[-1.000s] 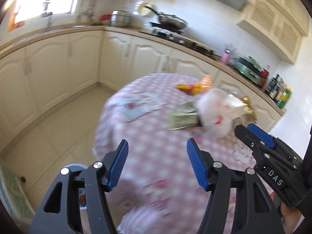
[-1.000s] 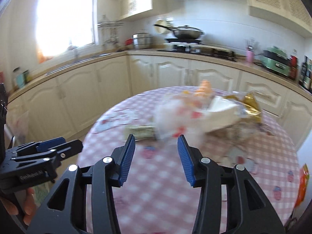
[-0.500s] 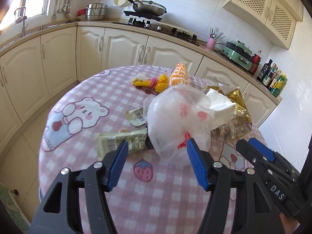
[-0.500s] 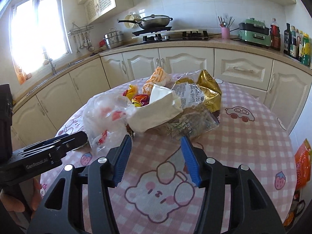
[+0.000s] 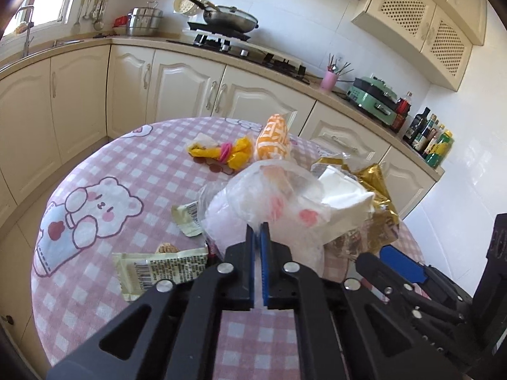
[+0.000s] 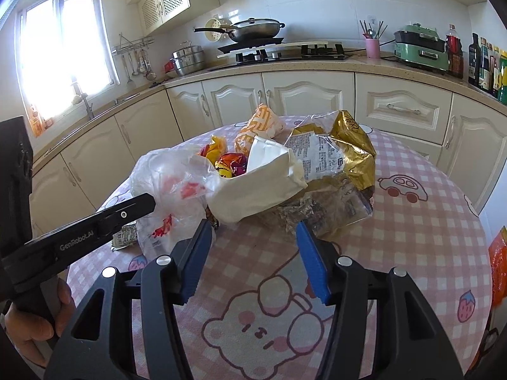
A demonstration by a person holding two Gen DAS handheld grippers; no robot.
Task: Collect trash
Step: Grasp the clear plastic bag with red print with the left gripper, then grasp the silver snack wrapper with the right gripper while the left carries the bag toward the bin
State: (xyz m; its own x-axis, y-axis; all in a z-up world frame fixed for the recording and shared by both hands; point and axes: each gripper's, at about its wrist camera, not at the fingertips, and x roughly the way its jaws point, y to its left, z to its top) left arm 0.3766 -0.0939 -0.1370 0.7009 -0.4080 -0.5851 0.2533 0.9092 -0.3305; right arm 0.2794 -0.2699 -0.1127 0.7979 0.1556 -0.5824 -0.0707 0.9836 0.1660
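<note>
A clear plastic bag with red print lies in a heap of trash on the round pink-checked table. My left gripper is shut, with its tips at the bag's near edge; a grip on the film cannot be made out. In the right wrist view the left gripper's fingers touch the bag. My right gripper is open just in front of a white paper bag and a gold foil packet. Pale green wrappers lie to the left.
An orange-and-white packet and yellow wrappers lie at the table's far side. Kitchen cabinets and a counter with a stove, a pan, a pink cup and bottles ring the table. An orange bag hangs at the right edge.
Both grippers have moved in closer to the trash heap. My left gripper has closed from wide open to shut at the plastic bag. The right gripper stays open.
</note>
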